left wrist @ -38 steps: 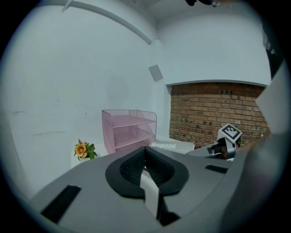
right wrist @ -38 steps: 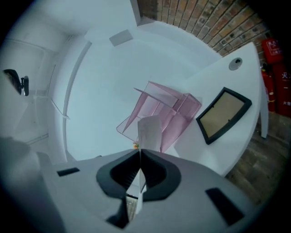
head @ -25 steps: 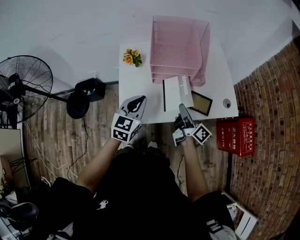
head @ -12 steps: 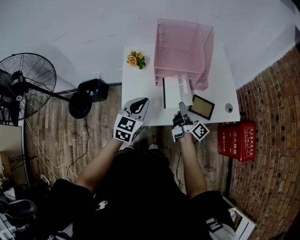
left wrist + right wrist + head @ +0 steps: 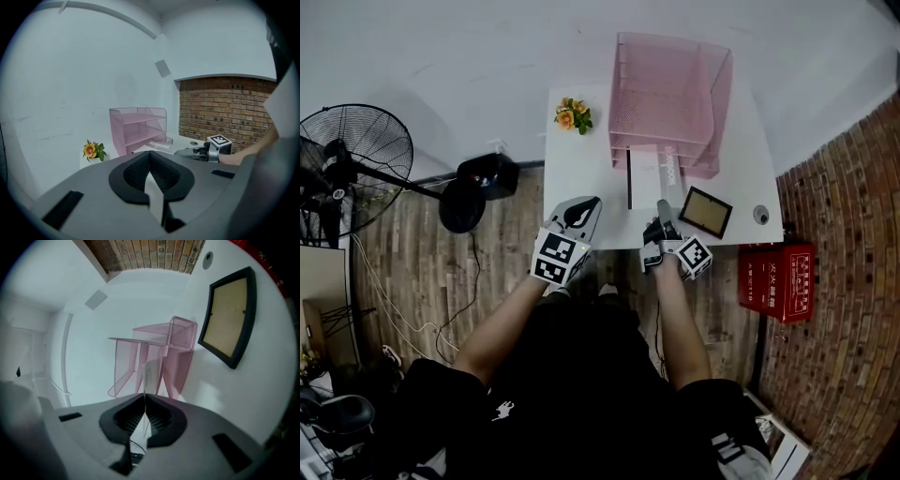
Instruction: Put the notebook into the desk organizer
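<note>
A white notebook point(image 5: 652, 184) with a black spine lies on the white table point(image 5: 581, 169), its far end under the lowest shelf of the pink mesh desk organizer point(image 5: 670, 94). My right gripper point(image 5: 661, 210) is shut on the notebook's near edge. In the right gripper view the notebook point(image 5: 151, 373) runs edge-on from the gripper point(image 5: 144, 397) toward the organizer point(image 5: 157, 352). My left gripper point(image 5: 581, 212) hovers at the table's front edge, shut and holding nothing. From the left gripper view point(image 5: 150, 157) the organizer point(image 5: 138, 129) and notebook point(image 5: 157, 146) show beyond.
A small pot of orange flowers point(image 5: 572, 115) stands at the table's back left. A black picture frame point(image 5: 705, 212) lies right of the notebook, with a small round object point(image 5: 759, 215) beyond it. On the floor are a red box point(image 5: 773, 278) and a fan point(image 5: 347, 159).
My right gripper has pushed the notebook away from me, so more of it sits under the organizer's bottom shelf. The left gripper has stayed near the front edge.
</note>
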A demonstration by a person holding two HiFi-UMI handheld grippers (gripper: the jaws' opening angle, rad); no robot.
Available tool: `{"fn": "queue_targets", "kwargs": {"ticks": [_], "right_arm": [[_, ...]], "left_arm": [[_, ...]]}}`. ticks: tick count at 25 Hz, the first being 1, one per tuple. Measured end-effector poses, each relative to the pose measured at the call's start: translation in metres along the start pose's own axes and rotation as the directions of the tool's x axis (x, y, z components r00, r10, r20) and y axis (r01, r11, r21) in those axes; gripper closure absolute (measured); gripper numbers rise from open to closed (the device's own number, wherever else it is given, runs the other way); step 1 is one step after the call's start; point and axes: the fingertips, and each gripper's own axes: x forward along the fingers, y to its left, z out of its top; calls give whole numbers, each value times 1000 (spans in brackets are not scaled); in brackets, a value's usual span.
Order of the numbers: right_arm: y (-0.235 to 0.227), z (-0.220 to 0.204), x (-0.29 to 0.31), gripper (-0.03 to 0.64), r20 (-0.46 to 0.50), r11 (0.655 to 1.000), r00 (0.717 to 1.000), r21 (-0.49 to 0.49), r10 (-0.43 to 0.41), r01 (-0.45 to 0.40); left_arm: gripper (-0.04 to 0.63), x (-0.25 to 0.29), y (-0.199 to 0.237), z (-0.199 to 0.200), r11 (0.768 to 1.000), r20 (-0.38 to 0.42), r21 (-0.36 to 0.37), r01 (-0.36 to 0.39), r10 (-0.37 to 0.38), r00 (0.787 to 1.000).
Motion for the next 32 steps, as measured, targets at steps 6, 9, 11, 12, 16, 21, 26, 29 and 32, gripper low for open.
{"fn": "queue_targets", "kwargs": {"ticks": [6,9,11,12,16,21,26,29,32], "right_arm": [[-14,-2,5,606,7,999,999,12,-52,51],[-13,-3,12,606,14,998,998,6,-60,60],[-16,-2,17,606,22,997,997,6,-74,74],[-18,-2,19,606,26,996,996,5,-85,85],[-25,1,26,606,46,993,992,12,-119,119],[-25,2,37,606,61,992,990,16,-126,126],[-22,3,47,606,75,991,988,-1,-132,132],[-22,3,55,604,83,991,987,-5,-136,136],[-22,5,62,603,92,990,986,-7,-142,143]], "left_arm": [[592,12,-7,-5,1000,-22,8,11,-10,1000],[592,19,-6,-8,1000,-30,4,11,-11,999],[592,24,-6,-9,1000,-38,4,13,-12,999],[592,25,-6,-9,1000,-42,4,13,-13,999],[592,30,-6,-14,1000,-56,-3,15,-15,998],[592,31,1,-16,1000,-59,-12,7,-8,998],[592,35,8,-23,1000,-67,-28,11,-13,998],[592,42,12,-26,999,-75,-32,28,-31,997],[592,49,16,-26,998,-79,-29,48,-50,996]]}}
